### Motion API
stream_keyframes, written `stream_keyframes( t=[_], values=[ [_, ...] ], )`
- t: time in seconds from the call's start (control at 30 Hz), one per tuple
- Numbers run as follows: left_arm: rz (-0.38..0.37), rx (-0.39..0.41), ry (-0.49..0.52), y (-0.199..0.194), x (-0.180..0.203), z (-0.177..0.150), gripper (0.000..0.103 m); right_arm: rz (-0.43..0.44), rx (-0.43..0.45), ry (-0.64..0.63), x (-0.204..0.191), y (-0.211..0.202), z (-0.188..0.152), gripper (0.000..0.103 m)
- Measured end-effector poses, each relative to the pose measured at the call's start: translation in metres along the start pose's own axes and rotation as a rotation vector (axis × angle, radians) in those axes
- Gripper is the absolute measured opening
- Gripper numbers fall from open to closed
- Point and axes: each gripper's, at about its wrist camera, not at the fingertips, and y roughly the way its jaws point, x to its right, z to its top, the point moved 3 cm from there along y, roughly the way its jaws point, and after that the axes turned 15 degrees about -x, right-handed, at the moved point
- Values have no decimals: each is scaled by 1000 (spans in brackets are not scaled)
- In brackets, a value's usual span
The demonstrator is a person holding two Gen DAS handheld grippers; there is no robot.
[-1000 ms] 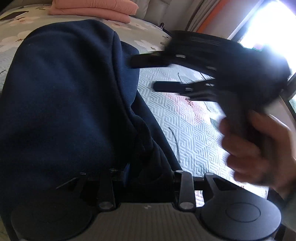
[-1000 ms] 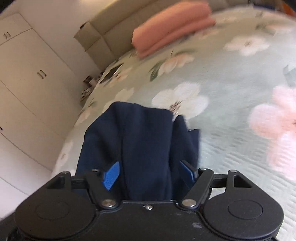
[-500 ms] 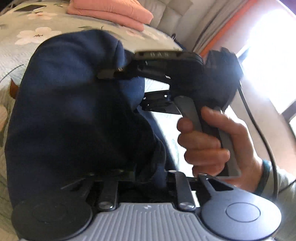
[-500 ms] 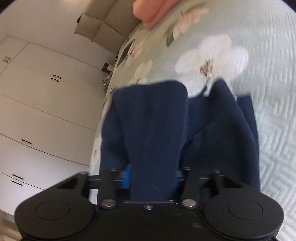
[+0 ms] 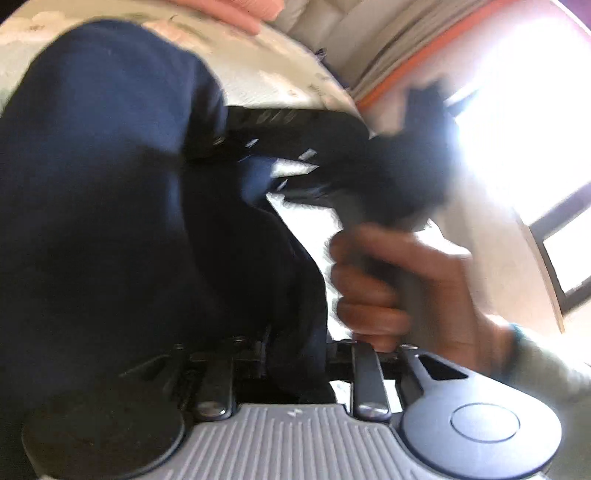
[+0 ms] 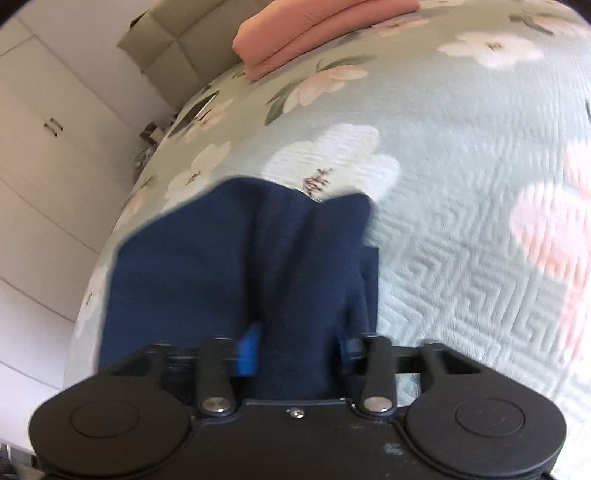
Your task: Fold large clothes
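Observation:
A large navy blue garment (image 5: 110,184) fills the left of the left wrist view and hangs bunched over the floral bed. My left gripper (image 5: 291,354) is shut on a fold of it; the cloth hides its fingertips. My right gripper (image 6: 295,343) is shut on another part of the navy garment (image 6: 240,258), with blue pads (image 6: 249,349) pressed on the cloth. In the left wrist view the right gripper (image 5: 229,144) reaches into the garment from the right, blurred, held by a hand (image 5: 373,288).
The bed has a pale green quilt with flowers (image 6: 461,184). A folded pink garment (image 6: 317,33) lies at its far end by a beige headboard (image 6: 166,48). White wardrobes (image 6: 44,155) stand left. A bright window (image 5: 524,129) is at the right.
Both grippers have lifted and shifted with the garment held. The right gripper closed on the cloth during the last second. The views are blurred from motion.

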Motion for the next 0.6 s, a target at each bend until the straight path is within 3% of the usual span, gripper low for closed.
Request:
stream_keyframes(
  t=[0.03, 0.1, 0.17, 0.23, 0.33, 0.4, 0.47, 0.5, 0.53, 0.6],
  values=[
    [-19, -2, 21, -6, 3, -4, 40, 29, 5, 36, 4, -2, 0, 60],
    [-67, -27, 51, -19, 11, -14, 41, 54, 15, 84, 10, -13, -3, 64],
    [-83, -53, 49, -33, 9, -21, 43, 4, 45, 119, 14, -35, -7, 82],
    [-92, -56, 52, -51, 10, -25, 43, -43, 100, 110, 9, -66, -14, 80],
    [-59, 4, 48, -78, 1, -28, 42, -141, 143, 29, -10, -105, -33, 79],
    [-19, 62, 24, -82, -8, -16, 40, -161, 130, -40, -37, -117, -56, 68],
    [16, 97, 6, -77, -15, -13, 33, -191, 93, -82, -62, -107, -76, 35],
    [37, 98, -11, -66, -19, -6, 24, -226, 73, -104, -73, -96, -87, 29],
    [56, 99, -25, -57, -27, 0, 14, -279, 66, -151, -85, -86, -100, 15],
    [79, 99, -28, -36, -37, 5, 7, -368, 51, -237, -97, -62, -118, 10]
  ],
)
